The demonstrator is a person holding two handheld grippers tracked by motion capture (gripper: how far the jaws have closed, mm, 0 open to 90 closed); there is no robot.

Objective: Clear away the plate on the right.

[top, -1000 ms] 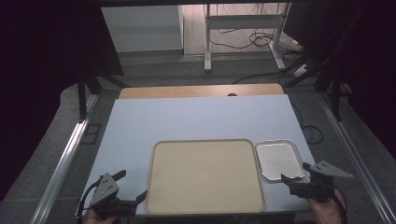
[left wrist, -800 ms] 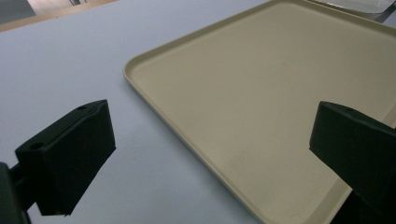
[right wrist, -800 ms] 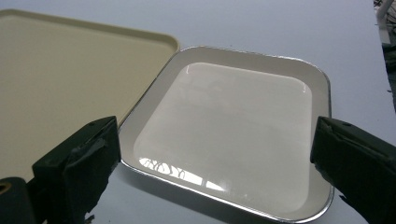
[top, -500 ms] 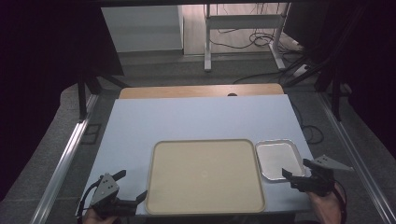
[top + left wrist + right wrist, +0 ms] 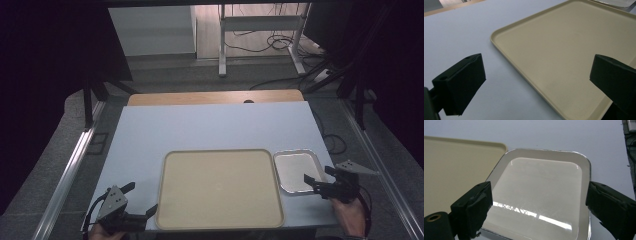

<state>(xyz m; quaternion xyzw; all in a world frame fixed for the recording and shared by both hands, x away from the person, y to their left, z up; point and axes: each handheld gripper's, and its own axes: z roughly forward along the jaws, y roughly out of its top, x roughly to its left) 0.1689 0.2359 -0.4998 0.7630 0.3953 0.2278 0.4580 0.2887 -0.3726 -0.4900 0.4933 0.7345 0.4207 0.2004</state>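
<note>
Gleaming silver, a shallow rounded metal tray [image 5: 296,171] lay flat beside the beige tray [image 5: 219,187], its long axis running away from you. Your right gripper [image 5: 314,183] gaped at its near edge, narrowing slightly, gripping nothing.

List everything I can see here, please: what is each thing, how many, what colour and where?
table top: one, pale blue, centre of the high view
wooden board: one, brown, along the table's far edge
large tray: one, beige, near middle of the table
small tray: one, shiny silver, just right of the large tray
desk legs: pale, on the floor beyond the table
cables: several, dark, on the far floor
left gripper: one, black, jaws open by the large tray's near left corner
right gripper: one, black, jaws open at the small tray's near right corner
</note>
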